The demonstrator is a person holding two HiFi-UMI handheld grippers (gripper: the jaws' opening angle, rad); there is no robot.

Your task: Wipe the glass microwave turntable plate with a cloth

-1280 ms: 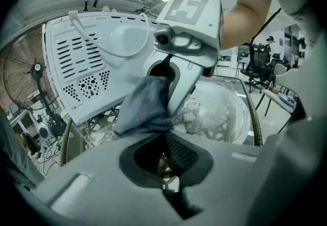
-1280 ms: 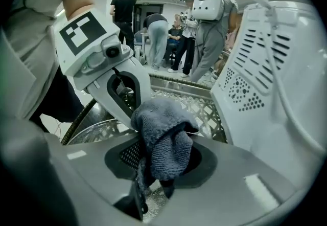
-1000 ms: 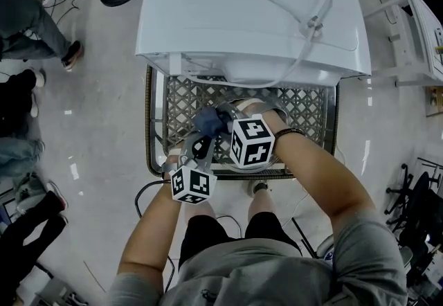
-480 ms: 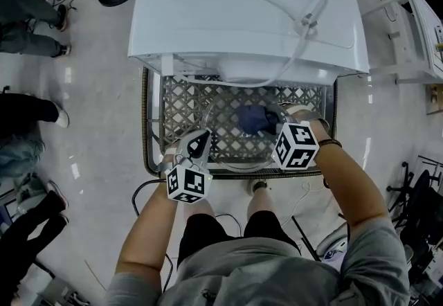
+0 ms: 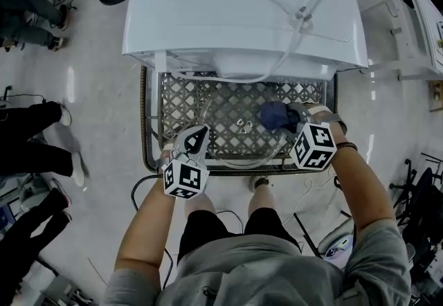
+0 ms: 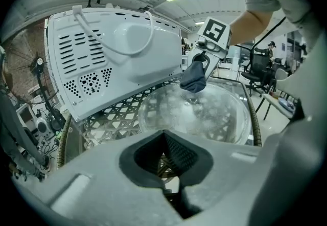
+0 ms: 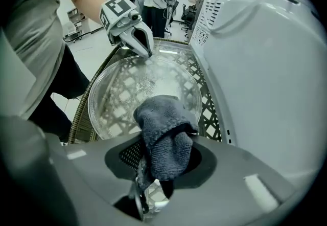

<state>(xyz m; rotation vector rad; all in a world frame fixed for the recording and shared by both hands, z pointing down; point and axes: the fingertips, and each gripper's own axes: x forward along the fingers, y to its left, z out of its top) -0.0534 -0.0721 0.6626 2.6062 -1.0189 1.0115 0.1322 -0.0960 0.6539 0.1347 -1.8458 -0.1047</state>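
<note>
The round glass turntable plate (image 5: 235,130) lies on a lattice-topped table (image 5: 176,100) in front of a white microwave (image 5: 242,7). My right gripper (image 5: 289,118) is shut on a dark blue cloth (image 5: 274,115), which rests on the plate's right part. In the right gripper view the cloth (image 7: 163,128) bulges out from between the jaws over the plate (image 7: 127,87). My left gripper (image 5: 195,138) is at the plate's left rim with its jaws closed on the edge; the right gripper view shows the left gripper (image 7: 144,49) on the far rim.
The microwave overhangs the table's far side, with a white hose (image 5: 304,14) lying on its top. The table's woven rim (image 5: 146,124) runs round the lattice. People's legs (image 5: 34,138) stand on the floor at the left. An office chair (image 5: 422,208) is at the right.
My right gripper has swept the cloth across the plate from its left side to its right part. The left gripper has stayed at the left rim.
</note>
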